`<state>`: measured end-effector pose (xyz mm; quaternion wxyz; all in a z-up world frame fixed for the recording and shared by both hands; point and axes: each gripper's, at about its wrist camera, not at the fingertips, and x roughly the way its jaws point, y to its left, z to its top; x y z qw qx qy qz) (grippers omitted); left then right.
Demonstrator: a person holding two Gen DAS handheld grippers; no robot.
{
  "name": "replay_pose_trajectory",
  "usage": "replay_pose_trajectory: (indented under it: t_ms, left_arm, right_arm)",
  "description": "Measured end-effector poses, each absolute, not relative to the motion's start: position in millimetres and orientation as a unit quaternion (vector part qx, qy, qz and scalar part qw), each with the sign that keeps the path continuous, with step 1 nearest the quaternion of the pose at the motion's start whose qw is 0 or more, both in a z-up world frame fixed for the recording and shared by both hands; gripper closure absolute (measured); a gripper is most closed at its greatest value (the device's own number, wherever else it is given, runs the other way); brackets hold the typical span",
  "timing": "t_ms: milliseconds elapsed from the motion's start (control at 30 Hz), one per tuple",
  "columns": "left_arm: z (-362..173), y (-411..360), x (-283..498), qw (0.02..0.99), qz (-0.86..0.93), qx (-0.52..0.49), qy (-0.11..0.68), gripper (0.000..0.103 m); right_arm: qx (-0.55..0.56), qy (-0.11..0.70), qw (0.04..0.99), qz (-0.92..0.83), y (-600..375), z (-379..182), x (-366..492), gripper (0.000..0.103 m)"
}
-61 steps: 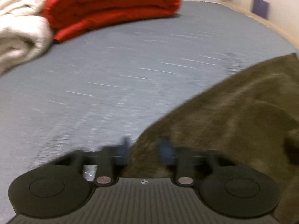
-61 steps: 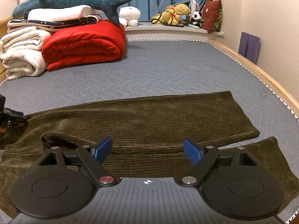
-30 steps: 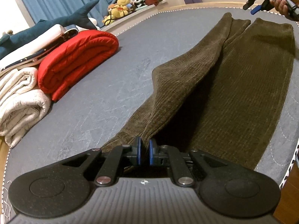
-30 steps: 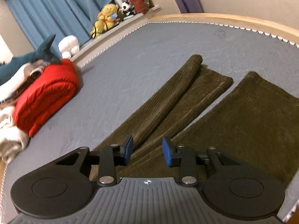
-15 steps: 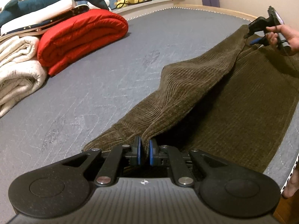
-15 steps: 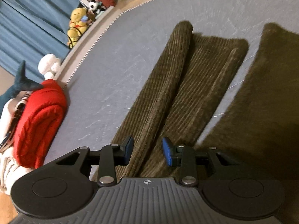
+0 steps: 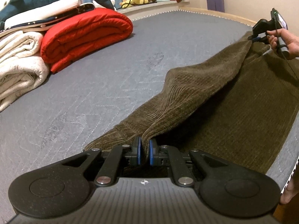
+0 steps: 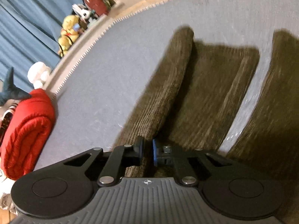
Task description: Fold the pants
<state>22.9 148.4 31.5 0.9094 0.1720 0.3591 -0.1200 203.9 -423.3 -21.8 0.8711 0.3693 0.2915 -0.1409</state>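
Item: pants (image 7: 196,100), brown corduroy, spread on the bed (image 7: 93,85); far leg pinched up into a ridge. Step: leg-over-leg fold. Your left tool (image 7: 144,150) is clenched on the waist-end fabric, your right tool (image 8: 147,150) on the cuff end. Both point downward. Next: carry both ends across together onto the flat near leg.

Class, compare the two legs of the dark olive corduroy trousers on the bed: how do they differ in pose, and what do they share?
The near trouser leg is lifted into a sagging ridge, pinched by the left tongs and the right tongs; the far trouser leg lies flat on the grey quilted mattress, ungripped. The near leg partly overhangs the far one. Both are the same olive ribbed corduroy.
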Motion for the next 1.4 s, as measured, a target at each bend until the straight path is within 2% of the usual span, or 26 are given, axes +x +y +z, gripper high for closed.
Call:
replay_pose_trajectory:
  t_ms: [67, 233, 433, 567, 633, 700, 733, 767, 800, 867, 933, 1067, 1100, 1200, 1300, 1400]
  left_arm:
    - [34.8, 153.5, 18.8, 0.914, -0.119, 0.164, 0.352, 0.094]
    - [39.6, 164.3, 5.7, 0.920, -0.114, 0.150, 0.342, 0.094]
    - [49.7, 175.0, -16.1, 0.918, -0.134, 0.159, 0.339, 0.094]
    - [35.4, 182.0, -25.4, 0.887, -0.168, 0.175, 0.393, 0.093]
    - [22.3, 179.5, -30.7, 0.856, -0.199, 0.197, 0.434, 0.090]
    - [18.5, 176.3, -39.8, 0.841, -0.219, 0.223, 0.441, 0.085]
    - [22.1, 176.4, -43.4, 0.843, -0.226, 0.227, 0.432, 0.081]
    - [29.1, 178.7, -46.3, 0.849, -0.234, 0.217, 0.421, 0.069]
    - [38.5, 183.1, -47.8, 0.859, -0.238, 0.196, 0.408, 0.056]
    - [54.6, 191.5, -46.9, 0.880, -0.234, 0.149, 0.386, 0.053]
    - [62.5, 196.1, -39.0, 0.891, -0.218, 0.114, 0.381, 0.053]
    - [61.7, 198.6, -20.9, 0.905, -0.147, 0.086, 0.389, 0.052]
    - [59.9, 200.8, -14.5, 0.908, -0.120, 0.074, 0.395, 0.047]
    - [53.6, 215.8, 3.1, 0.907, -0.055, 0.023, 0.418, 0.040]
    - [50.5, 229.9, 14.3, 0.904, 0.002, 0.002, 0.427, 0.034]
    - [51.2, 237.9, 18.2, 0.900, 0.026, -0.010, 0.436, 0.027]
  right_arm:
    - [0.320, 0.289, 0.892, -0.136, -412.7, 4.5, 193.9, 0.094]
    - [0.086, 0.318, 0.938, -0.109, -365.2, 72.3, 148.2, 0.095]
    - [0.050, 0.353, 0.933, -0.050, -364.2, 108.0, 54.5, 0.095]
    - [0.073, 0.389, 0.917, -0.039, -383.7, 92.3, 17.3, 0.095]
    - [0.099, 0.422, 0.901, -0.036, -394.6, 65.9, 9.1, 0.094]
    - [0.130, 0.459, 0.878, -0.038, -407.8, 35.7, 6.3, 0.093]
    - [0.135, 0.471, 0.871, -0.044, -412.7, 28.7, 4.6, 0.092]
    - [0.130, 0.474, 0.869, -0.056, -416.7, 25.3, 2.6, 0.090]
    - [0.124, 0.469, 0.872, -0.067, -420.9, 26.8, 0.3, 0.085]
    - [0.130, 0.434, 0.887, -0.082, -432.2, 38.4, -5.1, 0.060]
    - [0.155, 0.396, 0.899, -0.104, -447.3, 49.6, -9.0, 0.051]
    - [0.235, 0.347, 0.892, -0.166, -482.3, 53.9, -14.2, 0.051]
    - [0.260, 0.343, 0.885, -0.178, -490.7, 50.5, -16.1, 0.051]
    - [0.314, 0.340, 0.863, -0.201, -512.8, 35.0, -20.0, 0.050]
    - [0.377, 0.354, 0.834, -0.195, -523.9, 15.4, -18.5, 0.042]
    - [0.443, 0.356, 0.798, -0.199, -531.0, 7.2, -22.6, 0.040]
